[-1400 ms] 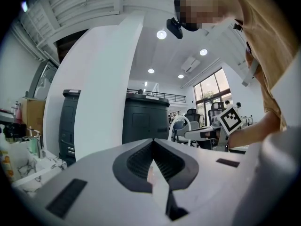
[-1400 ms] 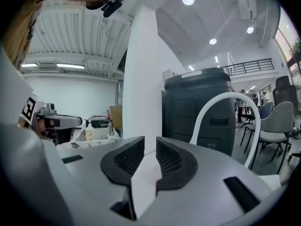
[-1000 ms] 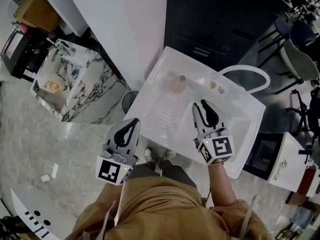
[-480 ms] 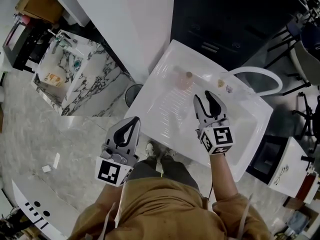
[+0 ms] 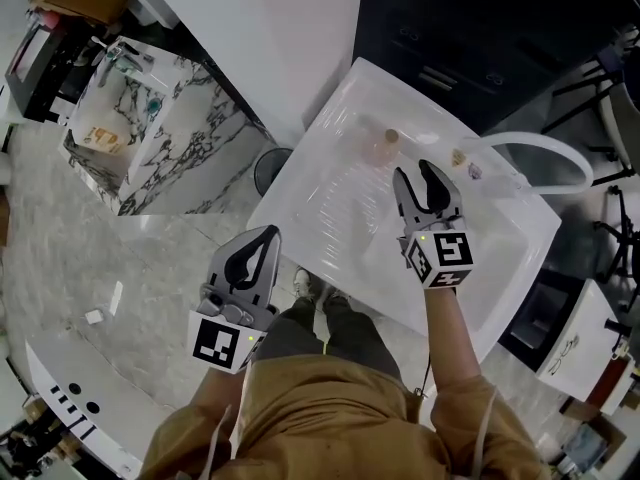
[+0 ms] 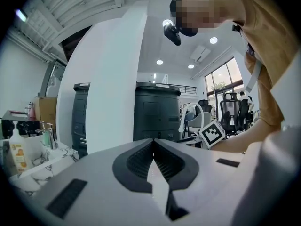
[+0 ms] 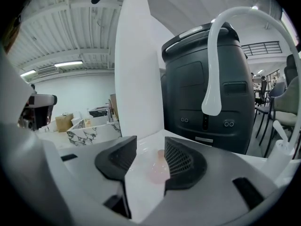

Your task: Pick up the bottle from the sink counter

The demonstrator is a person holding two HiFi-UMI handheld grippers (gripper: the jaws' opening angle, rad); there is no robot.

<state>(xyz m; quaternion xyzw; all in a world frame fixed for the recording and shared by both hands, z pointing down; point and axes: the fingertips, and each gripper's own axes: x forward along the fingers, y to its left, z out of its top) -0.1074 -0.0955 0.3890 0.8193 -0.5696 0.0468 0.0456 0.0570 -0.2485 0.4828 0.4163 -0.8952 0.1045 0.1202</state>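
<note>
Now | right tool (image 5: 416,171) just opening, empty | bottle (image 5: 383,147) ahead | left tool (image 5: 266,236) closed

Head view steeply down, right gripper view low, sharing sink (image 5: 330,183)

Bottle (image 5: 383,146) — pale pink, tan-capped — on sink counter (image 5: 320,208).

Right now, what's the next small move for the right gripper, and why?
Probably ease the right gripper forward until the pink bottle sits between its jaws. The jaws have just been opening and stand apart, empty; the bottle stands on the sink counter ahead of them, not yet reached.
</note>
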